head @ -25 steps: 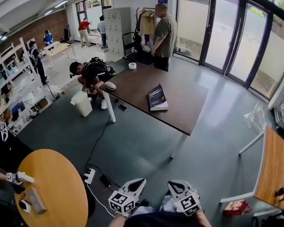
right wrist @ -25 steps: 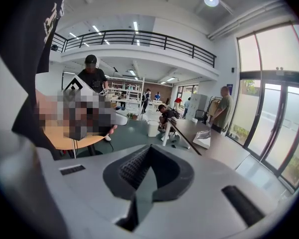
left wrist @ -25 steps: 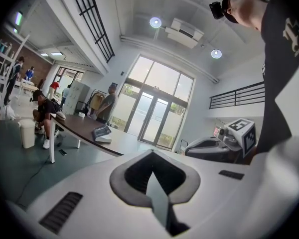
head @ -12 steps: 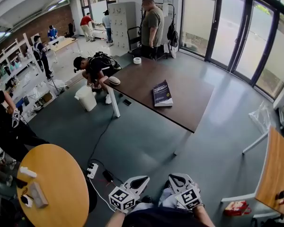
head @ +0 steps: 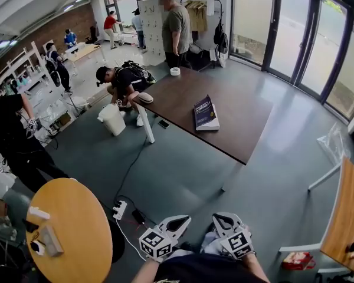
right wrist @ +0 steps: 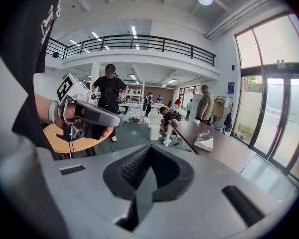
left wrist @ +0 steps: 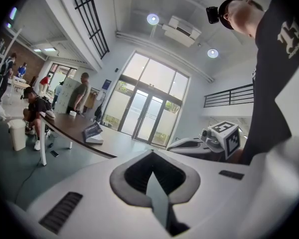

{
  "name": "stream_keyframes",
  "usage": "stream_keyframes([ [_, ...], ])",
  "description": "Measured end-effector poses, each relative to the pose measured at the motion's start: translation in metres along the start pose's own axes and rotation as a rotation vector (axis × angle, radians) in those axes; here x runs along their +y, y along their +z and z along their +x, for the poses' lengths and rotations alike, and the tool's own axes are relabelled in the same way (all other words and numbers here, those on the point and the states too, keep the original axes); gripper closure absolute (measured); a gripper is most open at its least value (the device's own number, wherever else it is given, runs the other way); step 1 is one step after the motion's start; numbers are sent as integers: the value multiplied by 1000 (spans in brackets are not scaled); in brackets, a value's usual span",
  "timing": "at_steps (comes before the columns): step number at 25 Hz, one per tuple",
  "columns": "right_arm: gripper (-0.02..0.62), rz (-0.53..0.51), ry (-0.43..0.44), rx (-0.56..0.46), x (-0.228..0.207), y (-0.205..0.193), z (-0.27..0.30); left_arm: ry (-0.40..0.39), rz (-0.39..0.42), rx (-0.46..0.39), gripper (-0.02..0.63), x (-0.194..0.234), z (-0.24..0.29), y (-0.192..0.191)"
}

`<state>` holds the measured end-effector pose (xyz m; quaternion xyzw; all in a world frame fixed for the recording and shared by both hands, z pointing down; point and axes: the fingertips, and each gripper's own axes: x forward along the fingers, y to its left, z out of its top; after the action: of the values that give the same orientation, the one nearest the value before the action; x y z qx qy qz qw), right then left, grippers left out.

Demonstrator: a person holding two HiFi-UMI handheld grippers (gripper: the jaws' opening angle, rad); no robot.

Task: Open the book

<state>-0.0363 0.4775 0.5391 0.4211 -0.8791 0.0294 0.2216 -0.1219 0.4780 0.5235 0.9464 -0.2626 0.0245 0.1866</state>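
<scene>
Book [head: 205,112] cover print too small to read, head view. Round worktop [head: 76,217] at 8 o'clock cut by bottom edge; wood worktop [head: 348,211] at 4 o'clock cut by rt edge. Hands on left tool [head: 180,221] & right tool [head: 221,220] hidden behind marker cubes.

A dark-blue softcover book [head: 206,113] lies on the dark-brown rectangular wooden table [head: 242,131], at 12 o'clock from the left gripper [head: 178,221] and right gripper [head: 219,219], which sit side by side. A white tape roll [head: 175,71] sits toward the table's 11 o'clock corner. A white plastic bucket [head: 113,120] stands on the floor at the table's 9 o'clock. A round light-wood table [head: 76,229] stands at the grippers' 9 o'clock.
</scene>
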Motion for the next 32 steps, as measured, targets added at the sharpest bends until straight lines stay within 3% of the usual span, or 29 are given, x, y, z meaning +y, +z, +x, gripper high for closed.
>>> stream_keyframes([
  [7, 607, 12, -10, -4, -49, -7, 7, -37, 36, 30, 600, -2, 44, 5],
  [32, 607, 74, 6, -24, -218, -19, 34, 50, 38, 45, 600, 41, 188, 52],
])
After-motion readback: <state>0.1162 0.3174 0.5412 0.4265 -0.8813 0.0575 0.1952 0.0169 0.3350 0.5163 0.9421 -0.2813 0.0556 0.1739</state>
